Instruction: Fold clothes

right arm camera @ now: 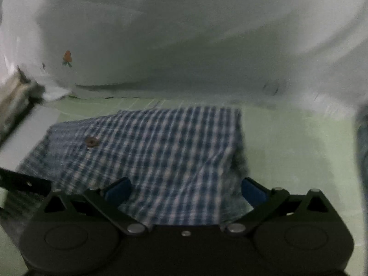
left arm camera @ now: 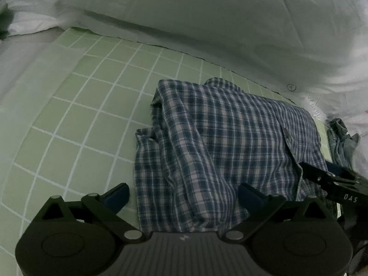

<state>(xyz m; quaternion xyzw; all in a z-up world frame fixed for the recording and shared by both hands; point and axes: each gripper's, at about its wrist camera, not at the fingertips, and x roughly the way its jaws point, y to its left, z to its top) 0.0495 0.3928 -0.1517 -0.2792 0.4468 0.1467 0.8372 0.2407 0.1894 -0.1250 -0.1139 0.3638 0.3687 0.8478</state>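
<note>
While both tools hang with their jaws spread wide and nothing between them, the left tool (left arm camera: 182, 196) sits over the near hem of the checked shirt (left arm camera: 230, 142) and the right tool (right arm camera: 186, 191) over its near right corner. The shirt lies on a green squared sheet (left arm camera: 92, 96) on the bed, already gathered into a rough block with a sleeve laid across the top; white bedding (left arm camera: 207, 18) rises behind, and a scrap of denim (left arm camera: 342, 138) lies off its right side. Thin woven cotton like this should be light, limp and prone to slide on itself, so it looks best pinched at a doubled edge or corner, all layers caught together. A button (right arm camera: 91, 141) marks the placket, a stiffer strip.
</note>
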